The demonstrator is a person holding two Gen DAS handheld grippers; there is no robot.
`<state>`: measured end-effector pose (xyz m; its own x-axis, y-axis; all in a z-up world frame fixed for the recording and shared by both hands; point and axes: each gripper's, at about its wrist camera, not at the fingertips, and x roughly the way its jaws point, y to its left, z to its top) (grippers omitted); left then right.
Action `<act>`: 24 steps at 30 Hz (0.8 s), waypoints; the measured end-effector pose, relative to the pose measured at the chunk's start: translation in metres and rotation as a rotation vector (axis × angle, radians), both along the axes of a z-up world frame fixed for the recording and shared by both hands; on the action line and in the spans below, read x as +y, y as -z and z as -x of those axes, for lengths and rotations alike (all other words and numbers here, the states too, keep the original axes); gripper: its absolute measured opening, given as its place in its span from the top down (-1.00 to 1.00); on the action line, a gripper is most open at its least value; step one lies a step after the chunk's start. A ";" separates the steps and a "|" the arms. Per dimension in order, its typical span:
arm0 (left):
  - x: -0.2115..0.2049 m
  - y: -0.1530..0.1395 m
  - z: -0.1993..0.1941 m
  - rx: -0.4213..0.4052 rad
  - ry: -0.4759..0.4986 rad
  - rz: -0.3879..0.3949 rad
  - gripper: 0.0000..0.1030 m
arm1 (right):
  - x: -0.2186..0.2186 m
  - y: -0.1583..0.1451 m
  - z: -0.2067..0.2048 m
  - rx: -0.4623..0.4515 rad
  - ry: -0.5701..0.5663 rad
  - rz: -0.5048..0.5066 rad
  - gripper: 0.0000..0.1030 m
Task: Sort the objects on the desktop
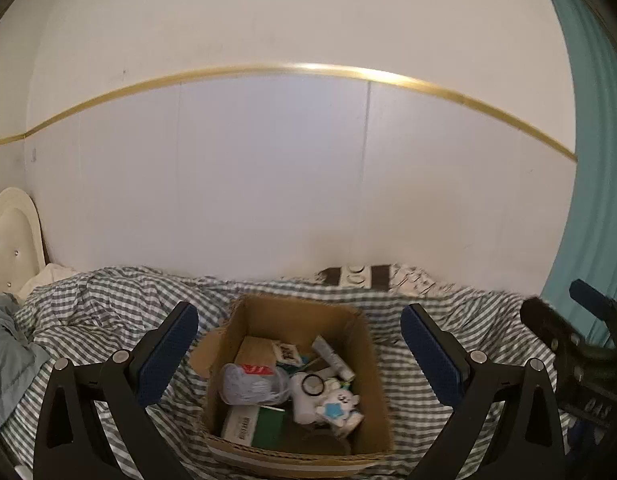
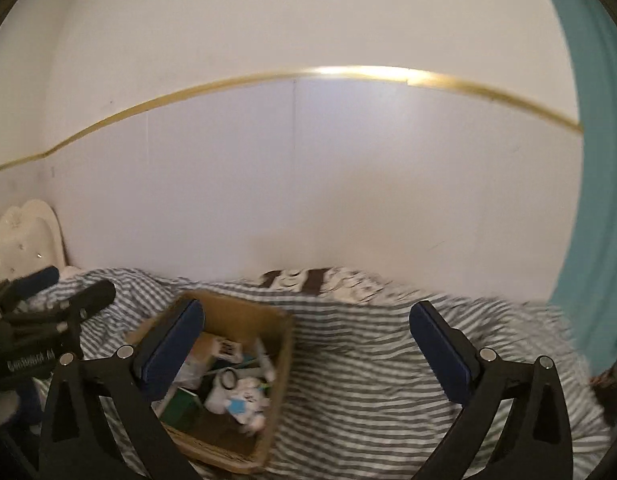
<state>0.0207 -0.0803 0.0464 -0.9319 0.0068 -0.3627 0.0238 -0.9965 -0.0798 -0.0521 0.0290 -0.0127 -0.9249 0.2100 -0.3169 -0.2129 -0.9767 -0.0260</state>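
An open cardboard box (image 1: 364, 364) sits on a grey-and-white striped bedspread (image 1: 108, 304). It holds several small items: a white tube (image 1: 333, 357), a green-and-white carton (image 1: 254, 424), a crumpled plastic bag (image 1: 248, 386), a white bear-shaped toy (image 1: 340, 404) and a black ring (image 1: 311, 385). My left gripper (image 1: 300, 354) is open and empty, held above the box. My right gripper (image 2: 308, 354) is open and empty, over the bedspread (image 2: 368, 360) right of the box (image 2: 282, 344). Each gripper shows at the edge of the other's view.
A white wall with a gold trim strip (image 1: 292, 70) rises behind the bed. A teal curtain (image 1: 596, 160) hangs at the right. A cream padded headboard (image 1: 12, 236) stands at the left. A patterned pillow (image 1: 372, 276) lies against the wall.
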 end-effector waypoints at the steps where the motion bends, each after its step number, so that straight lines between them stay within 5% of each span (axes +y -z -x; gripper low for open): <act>1: 0.004 -0.002 -0.005 0.008 0.005 0.000 -1.00 | 0.000 -0.002 -0.008 0.006 0.002 -0.016 -0.99; 12: 0.049 0.001 -0.035 0.066 -0.008 0.029 -1.00 | 0.019 -0.010 -0.079 0.055 0.097 -0.074 -0.99; 24: 0.077 0.033 -0.023 0.037 0.019 0.085 -1.00 | 0.044 0.025 -0.077 0.016 0.088 -0.014 -0.99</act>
<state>0.0440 -0.0028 0.0134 -0.9448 -0.0046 -0.3277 0.0033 -1.0000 0.0047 0.0249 0.0734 -0.0381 -0.9077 0.2948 -0.2987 -0.2983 -0.9538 -0.0350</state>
